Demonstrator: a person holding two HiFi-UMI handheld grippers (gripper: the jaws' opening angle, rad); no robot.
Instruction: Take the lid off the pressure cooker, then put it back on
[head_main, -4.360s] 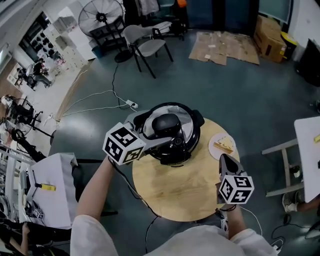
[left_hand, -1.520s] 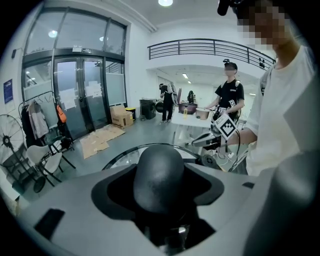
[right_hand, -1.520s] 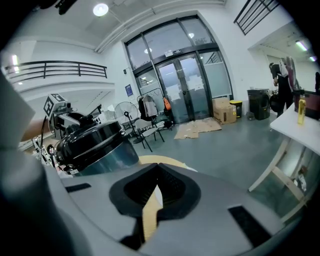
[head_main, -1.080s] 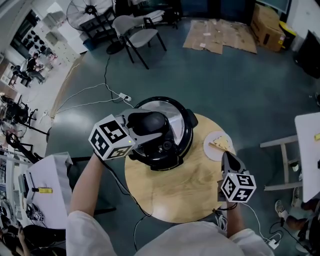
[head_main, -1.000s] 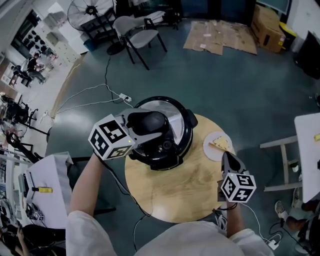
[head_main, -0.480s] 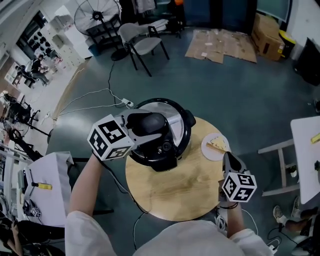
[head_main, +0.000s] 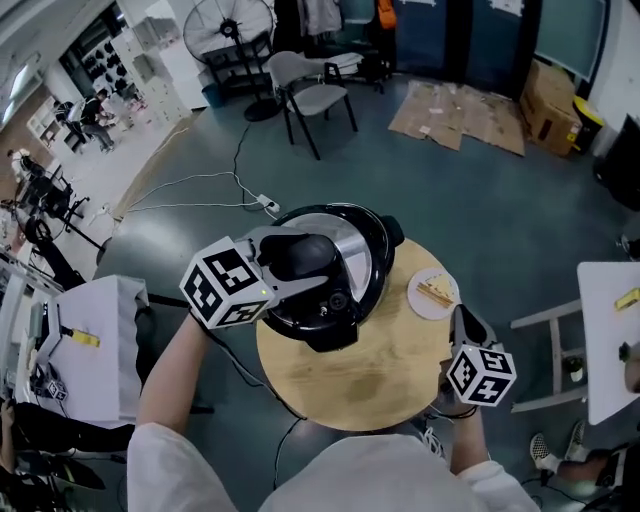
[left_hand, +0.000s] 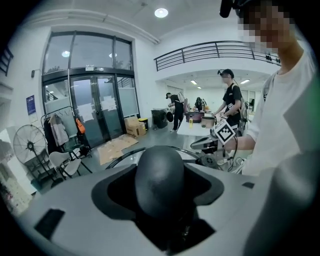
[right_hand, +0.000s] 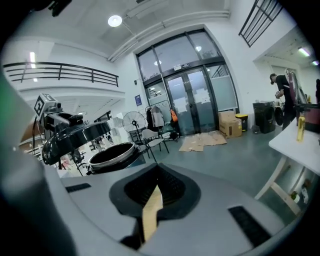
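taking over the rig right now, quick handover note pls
Left gripper: jaws shut on the knob of the lid, which is held in the air above the pot.
Right gripper: jaws shut, empty, hovering by the right edge of the table.
Done: the lid is off.
Left: lower the lid back onto the pot, then let go.

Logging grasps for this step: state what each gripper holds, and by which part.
The left gripper holds the pressure cooker lid by its black top knob, clamped between the jaws. The right gripper holds nothing.
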